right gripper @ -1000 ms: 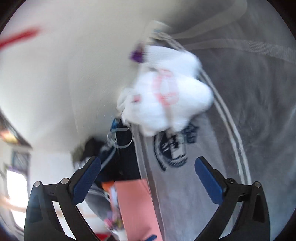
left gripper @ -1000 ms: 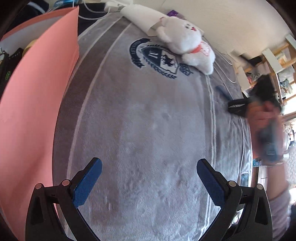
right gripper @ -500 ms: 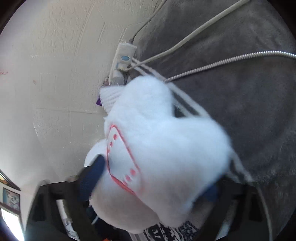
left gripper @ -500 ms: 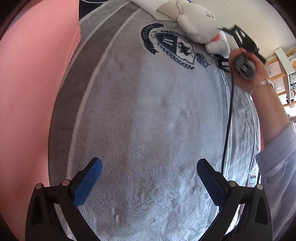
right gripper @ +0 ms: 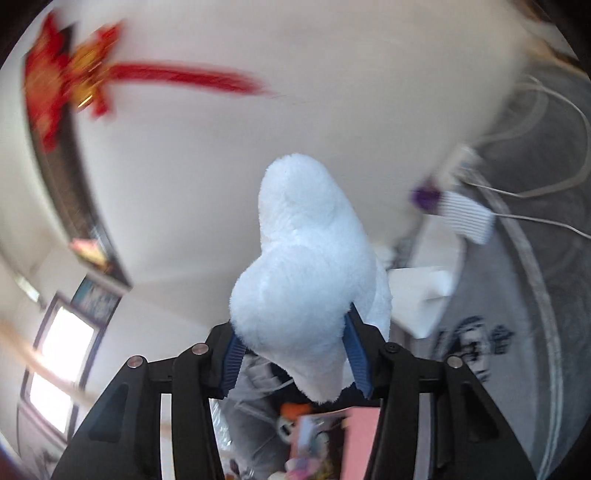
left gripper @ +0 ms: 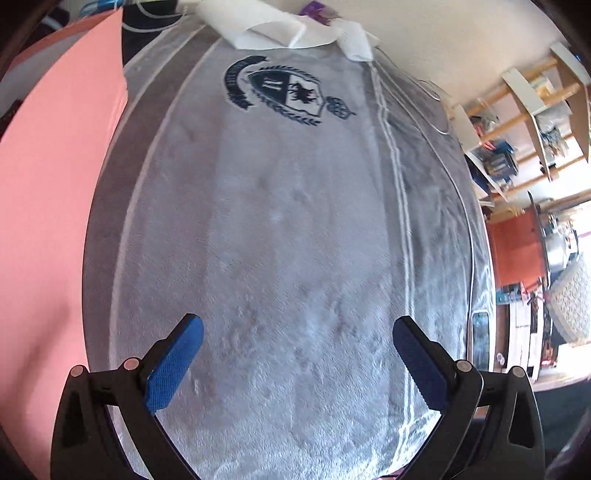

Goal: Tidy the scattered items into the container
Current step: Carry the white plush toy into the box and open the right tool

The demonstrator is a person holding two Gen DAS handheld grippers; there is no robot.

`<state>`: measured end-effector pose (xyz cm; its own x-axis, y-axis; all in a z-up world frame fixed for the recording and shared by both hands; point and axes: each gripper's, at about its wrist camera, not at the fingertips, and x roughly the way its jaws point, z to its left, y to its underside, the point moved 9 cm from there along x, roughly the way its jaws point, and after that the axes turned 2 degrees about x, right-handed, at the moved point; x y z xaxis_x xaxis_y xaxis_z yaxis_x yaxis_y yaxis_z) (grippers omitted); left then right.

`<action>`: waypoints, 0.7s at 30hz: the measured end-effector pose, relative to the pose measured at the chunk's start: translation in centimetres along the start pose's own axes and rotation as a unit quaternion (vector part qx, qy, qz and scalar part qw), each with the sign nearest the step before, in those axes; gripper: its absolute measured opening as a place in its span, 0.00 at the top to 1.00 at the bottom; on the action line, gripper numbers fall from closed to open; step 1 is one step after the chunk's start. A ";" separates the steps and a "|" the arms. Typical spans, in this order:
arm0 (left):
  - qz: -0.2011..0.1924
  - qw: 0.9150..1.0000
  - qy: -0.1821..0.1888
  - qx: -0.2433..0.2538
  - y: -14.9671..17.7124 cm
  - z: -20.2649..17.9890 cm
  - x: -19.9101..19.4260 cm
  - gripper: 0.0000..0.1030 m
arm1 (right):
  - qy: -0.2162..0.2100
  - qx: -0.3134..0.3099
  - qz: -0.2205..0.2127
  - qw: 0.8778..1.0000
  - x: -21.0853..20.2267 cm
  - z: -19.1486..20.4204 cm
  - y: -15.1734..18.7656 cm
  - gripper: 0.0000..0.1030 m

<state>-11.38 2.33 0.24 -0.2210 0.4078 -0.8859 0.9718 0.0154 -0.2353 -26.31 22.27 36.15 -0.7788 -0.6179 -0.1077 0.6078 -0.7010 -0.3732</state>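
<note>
Blue-padded fingers [right gripper: 356, 354] of the right gripper [right gripper: 295, 360] close on a white plush toy [right gripper: 306, 273], pads pressed into its fluffy sides, the toy held up in the air against a pale wall [right gripper: 221, 177]. Below the jaws, a pink container [right gripper: 360, 439] edge and a jumble of colourful items show, blurred. To the right lie a grey blanket [right gripper: 517, 332] with a dark crest, a white folded cloth [right gripper: 424, 295] and pale cables [right gripper: 535, 218] near a power strip. On the wall hangs a red ornament [right gripper: 66, 88] with a long tassel, also blurred.

Across the bed, the left gripper [left gripper: 295, 365] hangs over the blanket [left gripper: 277, 240] with its blue pads [left gripper: 173, 365] spread wide and nothing between them. Its pink container [left gripper: 48, 184] wall rises along the left edge. Farther up sit the navy crest [left gripper: 284, 90] and white cloth [left gripper: 266, 27]; wooden shelves [left gripper: 524, 110] fill the far right.
</note>
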 end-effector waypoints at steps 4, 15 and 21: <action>-0.007 1.000 0.000 0.006 0.2 0.1 -0.9 0.00 | -0.064 -0.047 0.046 0.996 2.9 10.8 6.4 0.54; -0.012 1.000 -0.019 -0.013 -0.2 3.3 -1.2 0.00 | 0.044 0.087 0.177 0.979 21.7 2.3 30.7 0.51; -0.009 1.000 -0.014 -0.010 -0.1 3.5 -1.5 0.00 | 0.138 0.077 0.215 0.964 23.0 -3.9 33.7 0.51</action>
<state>-11.38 -1.53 0.21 -0.2408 0.3821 -0.8922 0.9689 0.0402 -0.2443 -24.34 -14.14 17.53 -0.4480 -0.7595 -0.4717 0.8830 -0.4586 -0.1002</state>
